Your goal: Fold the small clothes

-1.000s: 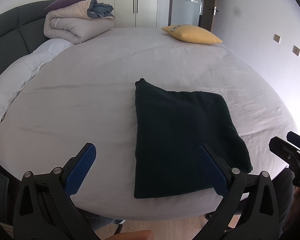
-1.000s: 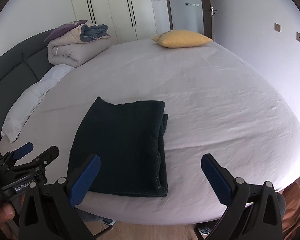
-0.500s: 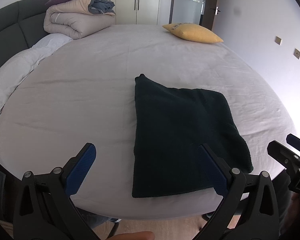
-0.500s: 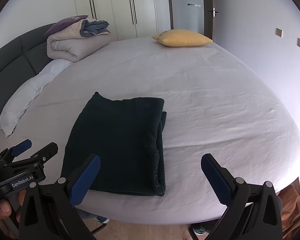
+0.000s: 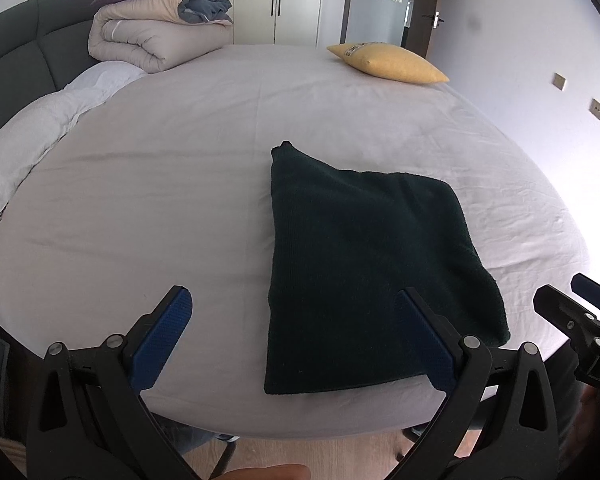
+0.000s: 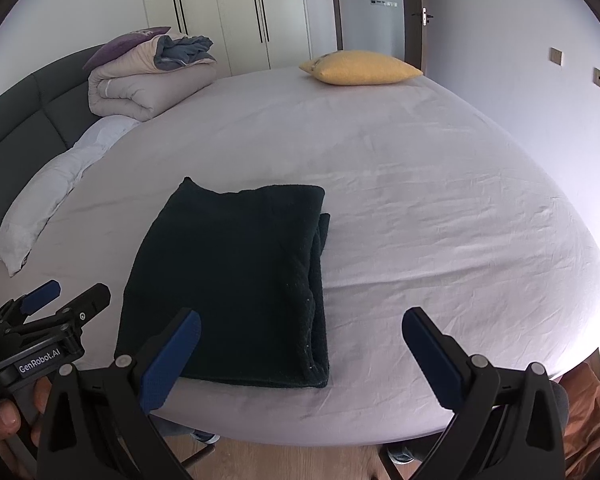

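Judging the dark green garment (image 5: 364,264) folded on the bed (image 5: 180,184), I hold the left gripper (image 5: 296,340) and right gripper (image 6: 300,356) spread wide, empty; next I should check its edges.

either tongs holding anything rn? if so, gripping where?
Nothing held. Left tongs and right tongs are both open, hanging above the near edge of the bed; the folded dark garment lies untouched.

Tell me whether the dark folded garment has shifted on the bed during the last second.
No. The dark folded garment keeps its shape and its place near the bed's front edge, same bearing toward the yellow pillow; only the cameras' viewpoint shifted slightly.
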